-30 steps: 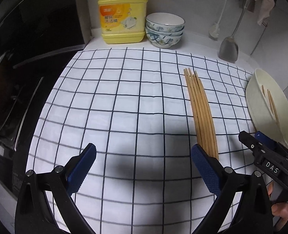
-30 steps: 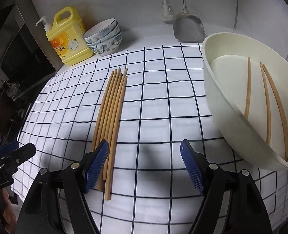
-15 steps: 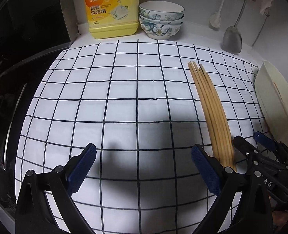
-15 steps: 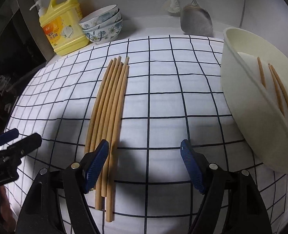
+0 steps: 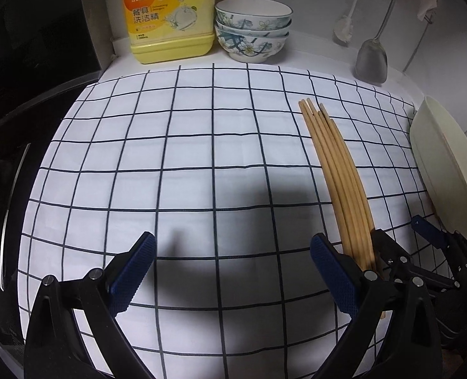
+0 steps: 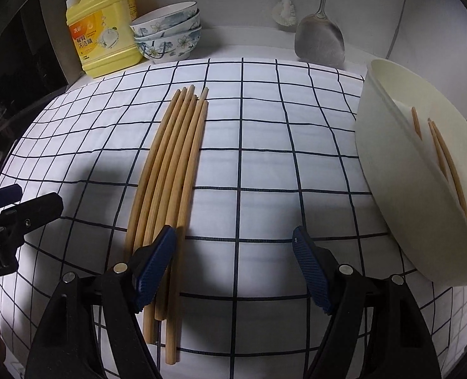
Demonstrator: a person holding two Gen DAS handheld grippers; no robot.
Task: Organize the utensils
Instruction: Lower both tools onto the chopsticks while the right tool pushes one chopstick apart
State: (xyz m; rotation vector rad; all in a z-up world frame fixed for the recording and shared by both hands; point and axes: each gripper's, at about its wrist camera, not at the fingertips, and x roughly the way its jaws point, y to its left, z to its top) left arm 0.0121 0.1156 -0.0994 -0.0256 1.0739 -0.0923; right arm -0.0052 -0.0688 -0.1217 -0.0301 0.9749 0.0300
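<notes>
Closing my right gripper (image 6: 233,252), wide open and empty beside the chopsticks (image 6: 170,170) bundled mid-bench, I could scatter them or knock the cream bowl (image 6: 391,189) at the right edge, while my left gripper (image 5: 233,262) gapes empty.

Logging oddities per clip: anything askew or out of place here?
Little. The basin holds three chopsticks lying loose, apart from the tidy bundle on the cloth. Nothing is spilled or damaged.
</notes>
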